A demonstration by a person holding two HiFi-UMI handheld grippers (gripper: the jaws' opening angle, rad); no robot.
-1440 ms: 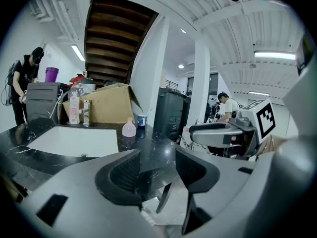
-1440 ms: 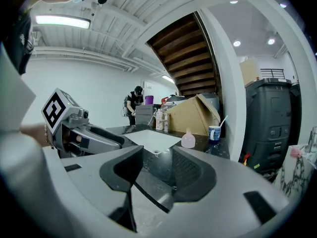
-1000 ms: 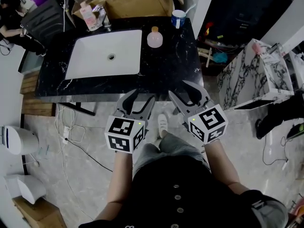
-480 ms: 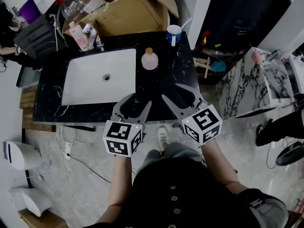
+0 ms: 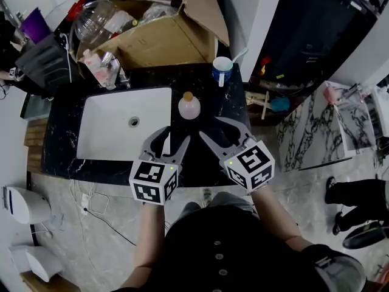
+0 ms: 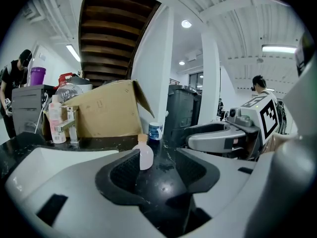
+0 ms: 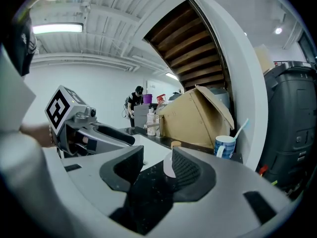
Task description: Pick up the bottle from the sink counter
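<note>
On the black counter (image 5: pixel 209 93), just right of the white sink (image 5: pixel 103 132), the pale bottle (image 5: pixel 189 106) with a tan cap stands upright. Nearer, over the counter's near edge, the left gripper (image 5: pixel 171 140) and right gripper (image 5: pixel 219 129) hover side by side. Both have their jaws partly apart, holding nothing, short of the bottle.

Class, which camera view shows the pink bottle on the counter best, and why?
The head view: the bottle stands whole and unblocked beside the sink. The left gripper view shows it from the side, edged by a jaw; the right gripper view shows only a sliver and the cap.
</note>
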